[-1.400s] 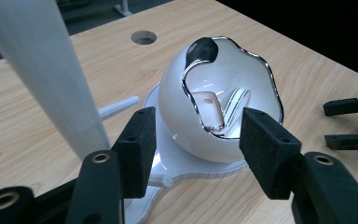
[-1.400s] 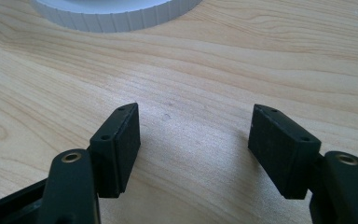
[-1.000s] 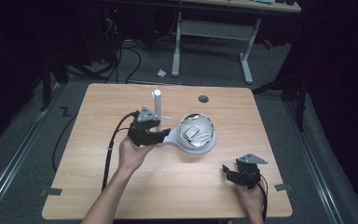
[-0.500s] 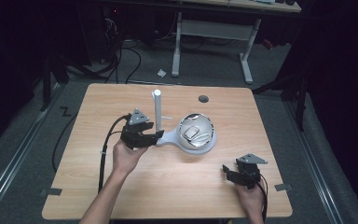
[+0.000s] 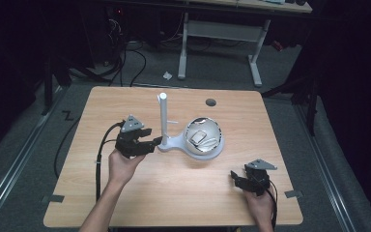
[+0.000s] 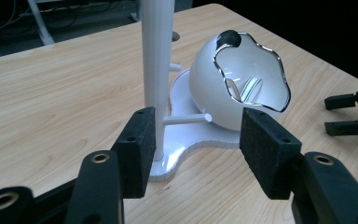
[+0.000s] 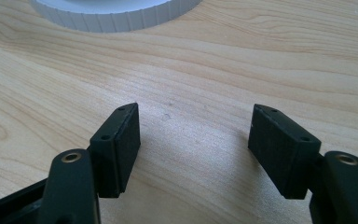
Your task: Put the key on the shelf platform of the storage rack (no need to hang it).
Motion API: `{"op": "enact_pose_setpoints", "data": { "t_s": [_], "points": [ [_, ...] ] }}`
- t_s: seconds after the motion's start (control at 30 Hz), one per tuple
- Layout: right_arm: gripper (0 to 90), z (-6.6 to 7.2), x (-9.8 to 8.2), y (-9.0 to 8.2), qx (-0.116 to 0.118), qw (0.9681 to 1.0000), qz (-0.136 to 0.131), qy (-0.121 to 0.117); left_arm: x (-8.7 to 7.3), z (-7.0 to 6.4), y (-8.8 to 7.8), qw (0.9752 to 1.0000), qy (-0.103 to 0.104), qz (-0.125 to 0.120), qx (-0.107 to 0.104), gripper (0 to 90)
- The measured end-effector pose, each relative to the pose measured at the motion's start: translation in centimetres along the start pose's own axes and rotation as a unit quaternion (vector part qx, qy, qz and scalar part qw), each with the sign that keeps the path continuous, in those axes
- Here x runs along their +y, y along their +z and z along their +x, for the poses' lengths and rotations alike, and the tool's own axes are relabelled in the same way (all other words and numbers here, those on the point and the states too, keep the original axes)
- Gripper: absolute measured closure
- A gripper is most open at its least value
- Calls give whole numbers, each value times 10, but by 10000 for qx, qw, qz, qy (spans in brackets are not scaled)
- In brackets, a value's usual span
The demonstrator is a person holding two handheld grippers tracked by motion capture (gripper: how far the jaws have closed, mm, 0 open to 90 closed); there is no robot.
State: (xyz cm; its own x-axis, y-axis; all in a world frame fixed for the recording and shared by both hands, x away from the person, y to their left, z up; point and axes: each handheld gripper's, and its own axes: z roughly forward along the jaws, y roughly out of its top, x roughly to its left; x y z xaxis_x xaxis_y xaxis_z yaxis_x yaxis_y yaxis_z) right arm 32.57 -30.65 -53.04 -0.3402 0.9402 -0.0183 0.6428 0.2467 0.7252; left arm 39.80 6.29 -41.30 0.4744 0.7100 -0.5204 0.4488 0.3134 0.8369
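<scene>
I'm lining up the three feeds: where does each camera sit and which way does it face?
High view: above the person's side, looking forward and down on the table; both forearms, left gripper, right gripper.
Left gripper view: along open jaws toward the white stand.
Right gripper view: along open jaws at bare tabletop.
Shared: the stand.

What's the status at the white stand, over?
Left tongs open, level with the white stand, post just inside one pad. Right tongs open over bare table. White bowl-shaped shell sits on the stand's base. Nothing in the way.
</scene>
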Motion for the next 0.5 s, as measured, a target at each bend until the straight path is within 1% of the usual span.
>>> {"op": "enact_pose_setpoints", "data": {
  "t_s": [0.2,0.3,0.4,0.5],
  "points": [
    [343,0,0,0,-1,10000,-1,1,0,4,-8,10000,12,-46,29,463],
    [343,0,0,0,-1,10000,-1,1,-1,6,-13,10000,-24,-74,48,463],
    [343,0,0,0,-1,10000,-1,3,-1,9,-17,9999,-134,-93,25,463],
    [343,0,0,0,-1,10000,-2,4,-1,10,-21,9998,-128,-128,32,463]
  ]
}}
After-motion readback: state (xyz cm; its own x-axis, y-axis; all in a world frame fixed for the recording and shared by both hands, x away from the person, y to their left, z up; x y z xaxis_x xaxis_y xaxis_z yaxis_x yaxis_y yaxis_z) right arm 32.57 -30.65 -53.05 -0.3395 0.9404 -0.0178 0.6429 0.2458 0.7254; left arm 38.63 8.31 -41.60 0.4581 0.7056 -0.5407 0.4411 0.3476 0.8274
